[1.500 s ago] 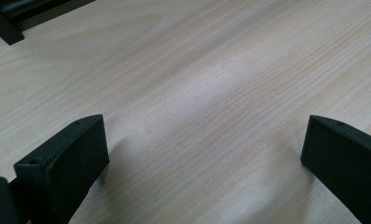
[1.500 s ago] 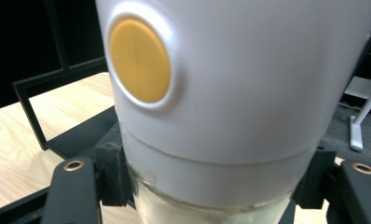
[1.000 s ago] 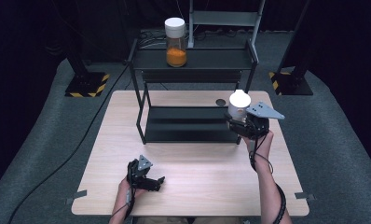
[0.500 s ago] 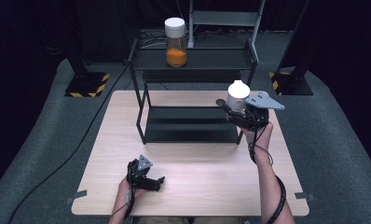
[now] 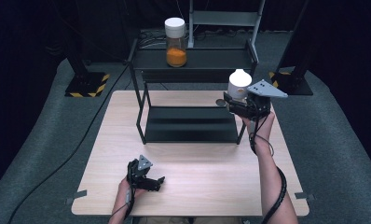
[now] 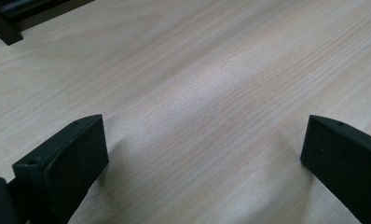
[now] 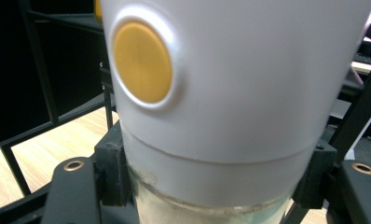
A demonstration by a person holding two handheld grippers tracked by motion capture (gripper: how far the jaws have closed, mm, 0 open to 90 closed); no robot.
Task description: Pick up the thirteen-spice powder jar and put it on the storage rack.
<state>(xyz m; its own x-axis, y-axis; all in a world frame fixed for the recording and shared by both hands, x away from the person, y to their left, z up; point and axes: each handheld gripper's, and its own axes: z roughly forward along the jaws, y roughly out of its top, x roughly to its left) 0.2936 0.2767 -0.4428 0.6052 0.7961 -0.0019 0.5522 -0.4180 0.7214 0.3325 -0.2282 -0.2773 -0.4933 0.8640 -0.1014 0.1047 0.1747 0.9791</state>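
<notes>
The left gripper (image 5: 146, 177) sits low at 7 o'clock, jaws wide apart and pointing toward 3 o'clock, the left hand (image 5: 127, 186) behind it. The right forearm (image 5: 270, 177) reaches up to 2 o'clock, where the raised right gripper (image 5: 237, 105) is clamped around a jar (image 7: 230, 93), jaws toward 9 o'clock

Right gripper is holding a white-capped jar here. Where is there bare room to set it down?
The rack's top shelf is bare to the right of the orange-filled jar. The lower shelf looks bare. The tabletop is bare between the rack and the left gripper. The right gripper grips the white-capped jar at the rack's right end.
</notes>
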